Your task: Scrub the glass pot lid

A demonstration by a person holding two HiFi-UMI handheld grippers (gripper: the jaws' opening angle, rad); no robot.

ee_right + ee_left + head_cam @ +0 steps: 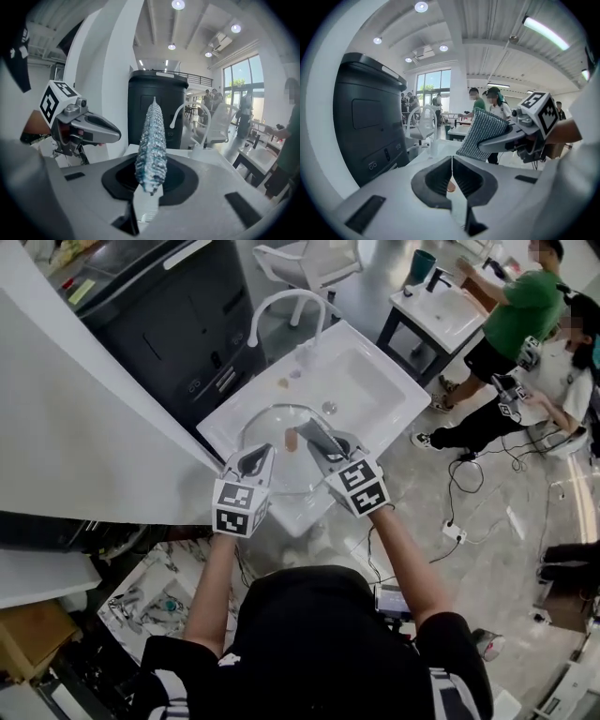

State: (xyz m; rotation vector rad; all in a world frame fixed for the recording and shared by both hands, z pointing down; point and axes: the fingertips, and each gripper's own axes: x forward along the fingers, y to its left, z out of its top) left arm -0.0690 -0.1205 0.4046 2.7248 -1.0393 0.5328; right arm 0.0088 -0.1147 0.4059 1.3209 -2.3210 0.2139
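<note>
Mid-frame in the head view, the glass pot lid [272, 427] is sitting in the sink [375, 395], just ahead of both grippers. The left hand-held gripper [452, 176] is resting fully closed at the lid's near rim, and I can't tell if it's pinching it. The right hand-held gripper [328, 454] is clamping a scrub pad [151, 140], nearer the knob [292, 439].

A glossy grey floor [487, 549] runs under a white swivel chair [309, 263] and a second white basin stand [441, 315]; a tall black cabinet [173, 324] stands beside a white wall [84, 437]; tall windows [433, 84] and round ceiling lights [421, 6] brighten the room.
</note>
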